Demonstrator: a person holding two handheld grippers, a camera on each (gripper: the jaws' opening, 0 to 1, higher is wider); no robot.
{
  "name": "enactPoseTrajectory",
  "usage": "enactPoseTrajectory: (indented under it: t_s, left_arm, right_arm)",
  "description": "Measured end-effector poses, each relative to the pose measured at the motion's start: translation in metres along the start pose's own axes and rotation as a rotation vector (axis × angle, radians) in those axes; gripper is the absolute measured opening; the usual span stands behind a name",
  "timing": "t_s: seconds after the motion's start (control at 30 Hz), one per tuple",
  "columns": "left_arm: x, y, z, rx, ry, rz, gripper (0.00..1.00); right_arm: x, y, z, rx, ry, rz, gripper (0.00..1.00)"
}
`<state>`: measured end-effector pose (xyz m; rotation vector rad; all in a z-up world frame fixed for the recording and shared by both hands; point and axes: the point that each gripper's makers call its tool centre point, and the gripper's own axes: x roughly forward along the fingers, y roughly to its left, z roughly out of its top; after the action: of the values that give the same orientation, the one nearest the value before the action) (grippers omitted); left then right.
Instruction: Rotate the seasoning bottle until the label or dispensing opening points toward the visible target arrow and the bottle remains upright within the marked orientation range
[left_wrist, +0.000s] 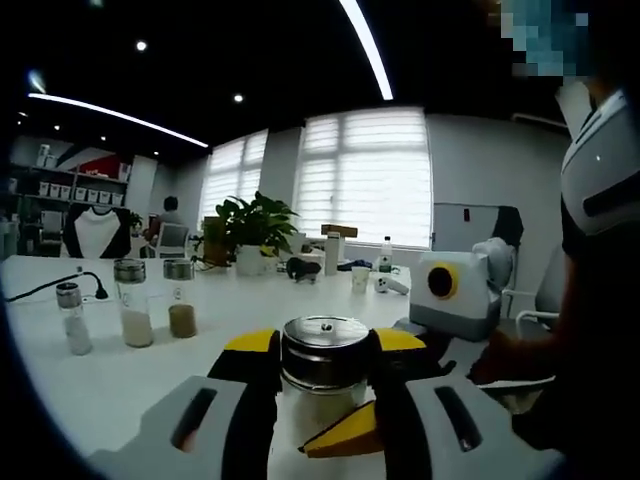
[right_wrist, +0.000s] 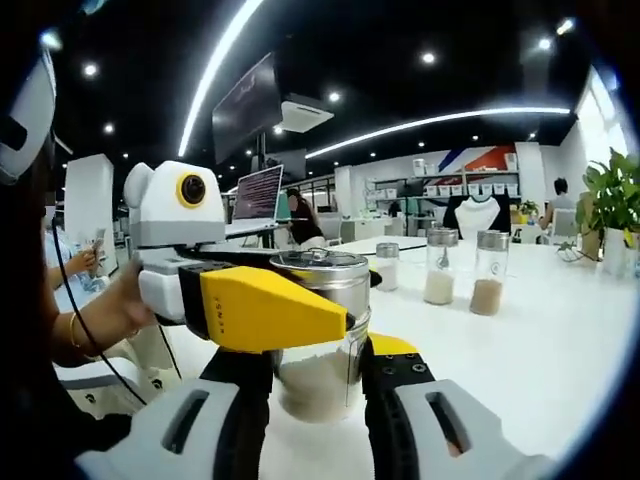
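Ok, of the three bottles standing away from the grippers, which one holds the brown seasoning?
The rightmost bottle in the left gripper view; its fill is tan-brown, while the middle bottle and the small bottle hold white.

Three glass shakers (left_wrist: 133, 302) stand in a row on the white table (left_wrist: 90, 385), far left. Beyond them a potted plant (left_wrist: 253, 232) sits before blinded windows (left_wrist: 366, 176).

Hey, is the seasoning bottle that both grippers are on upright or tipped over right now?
Upright: the seasoning bottle stands on the white table, metal cap on top, between the jaws of the left gripper and right gripper.
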<state>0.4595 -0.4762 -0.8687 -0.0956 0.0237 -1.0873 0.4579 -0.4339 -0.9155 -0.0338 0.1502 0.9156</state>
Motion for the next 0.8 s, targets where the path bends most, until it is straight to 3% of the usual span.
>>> enactPoseTrajectory:
  t_s: [0.2, 0.6, 0.8]
  left_arm:
    - [0.001, 0.006, -0.001, -0.007, -0.006, 0.041, 0.37]
    - [0.009, 0.012, -0.01, 0.023, 0.046, 0.125, 0.36]
    - [0.011, 0.016, -0.012, 0.019, 0.051, 0.211, 0.37]
  right_arm:
    - [0.003, -0.005, -0.001, -0.005, 0.013, -0.045, 0.33]
    - [0.002, -0.016, -0.012, -0.011, 0.067, -0.14, 0.33]
    - [0.002, -0.02, -0.013, -0.006, 0.06, -0.172, 0.33]
